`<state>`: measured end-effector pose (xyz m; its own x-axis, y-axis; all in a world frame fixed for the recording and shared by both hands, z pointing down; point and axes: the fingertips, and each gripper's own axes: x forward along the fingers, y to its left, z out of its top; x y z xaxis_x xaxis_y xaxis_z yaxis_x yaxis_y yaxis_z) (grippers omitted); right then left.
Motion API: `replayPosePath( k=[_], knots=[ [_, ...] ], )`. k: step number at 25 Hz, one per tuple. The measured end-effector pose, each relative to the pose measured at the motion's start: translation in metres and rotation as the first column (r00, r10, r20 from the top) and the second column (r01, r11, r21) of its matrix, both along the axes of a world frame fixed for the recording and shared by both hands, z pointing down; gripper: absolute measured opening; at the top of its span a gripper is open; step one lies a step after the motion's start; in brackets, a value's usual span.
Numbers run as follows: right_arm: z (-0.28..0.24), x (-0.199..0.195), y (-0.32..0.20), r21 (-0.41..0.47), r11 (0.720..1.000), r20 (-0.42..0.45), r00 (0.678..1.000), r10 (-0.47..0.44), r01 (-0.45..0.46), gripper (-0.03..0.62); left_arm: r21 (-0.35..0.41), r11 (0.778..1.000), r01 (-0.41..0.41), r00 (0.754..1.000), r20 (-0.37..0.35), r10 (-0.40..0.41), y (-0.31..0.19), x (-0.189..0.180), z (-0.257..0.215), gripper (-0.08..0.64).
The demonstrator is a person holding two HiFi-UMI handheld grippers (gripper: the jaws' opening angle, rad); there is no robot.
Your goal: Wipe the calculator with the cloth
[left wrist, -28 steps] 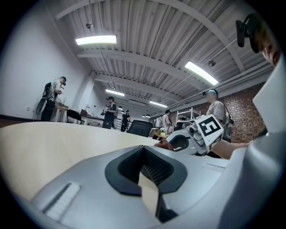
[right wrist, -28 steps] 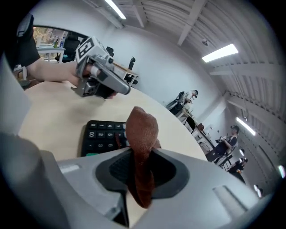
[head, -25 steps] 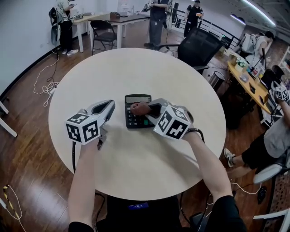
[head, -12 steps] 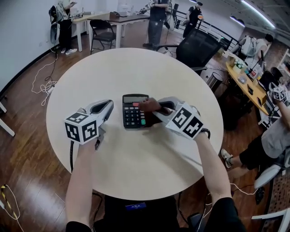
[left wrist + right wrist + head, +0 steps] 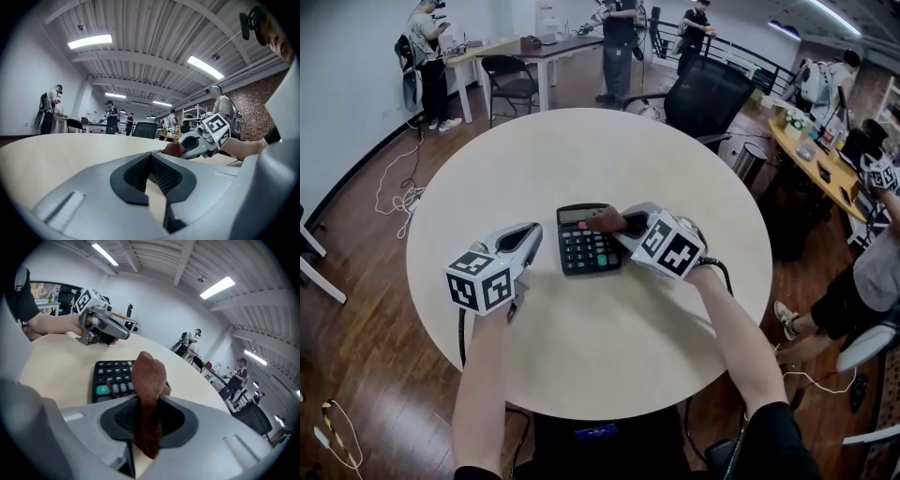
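- Head view put the left gripper (image 5: 528, 236) furthest left, resting low over the round table (image 5: 581, 366). Its fingers were closed together on nothing, and they pointed across the bare top.
- The calculator (image 5: 586, 251) lay flat just right of those fingertips, apart from them. Nothing was steadying it.
- The brown cloth (image 5: 605, 222) came next, bunched in a wad. It stuck out past the right gripper's fingertips, over the calculator's upper right corner by the display.
- The right gripper (image 5: 628, 225) was clamped on that cloth, tilted down toward the keys. In the right gripper view a tail of cloth hung back between the jaws.
- As I judged it, the loose calculator could skid across the smooth table once the wad dragged over it, since the left gripper wasn't bracing it.
- A hard rub might also press the keys. It might tug the cloth out of the pinch too, because only a narrow fold looked caught.
- I couldn't tell whether the wad was actually touching the calculator.
- The wad hid part of the display end, and the left gripper view barely showed the calculator.
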<state>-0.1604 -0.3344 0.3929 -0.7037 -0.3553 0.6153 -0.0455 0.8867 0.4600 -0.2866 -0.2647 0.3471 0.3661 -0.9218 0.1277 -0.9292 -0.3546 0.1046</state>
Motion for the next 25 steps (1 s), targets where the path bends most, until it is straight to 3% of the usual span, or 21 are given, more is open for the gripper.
replayPosePath(
  k=[4,8,11,14,17,19,25],
  knots=[
    [0.012,0.024,0.047,-0.029,0.996,-0.067,0.994,-0.083,0.081,0.087,-0.014,1.0,-0.023,0.999,0.022,0.023,0.001,0.005,0.004,0.006],
    [0.016,0.049,0.096,-0.14,0.972,-0.069,0.978,-0.198,0.187,0.087,-0.069,0.995,-0.071,0.996,0.045,0.075,-0.003,0.015,0.013,0.006],
    [0.001,0.06,0.095,-0.163,0.973,0.019,0.986,-0.163,0.164,0.087,-0.156,0.98,-0.123,0.989,0.06,0.134,-0.017,0.016,0.024,0.008],
    [-0.011,0.067,0.074,-0.177,0.98,0.122,0.99,-0.074,0.095,0.087,-0.218,0.962,-0.164,0.982,0.055,0.18,-0.04,0.009,0.03,0.125],
    [-0.018,0.073,0.062,-0.211,0.975,0.203,0.979,-0.02,0.064,0.087,-0.264,0.936,-0.234,0.969,0.01,0.245,-0.061,0.01,0.033,0.263],
    [-0.022,0.076,0.057,-0.232,0.971,0.249,0.969,0.005,0.054,0.087,-0.296,0.912,-0.283,0.954,0.006,0.298,-0.074,0.016,0.036,0.309],
    [-0.027,0.08,0.051,-0.282,0.958,0.336,0.941,0.042,0.058,0.087,-0.352,0.818,-0.455,0.883,-0.062,0.464,-0.094,0.037,0.038,0.282]
  ],
)
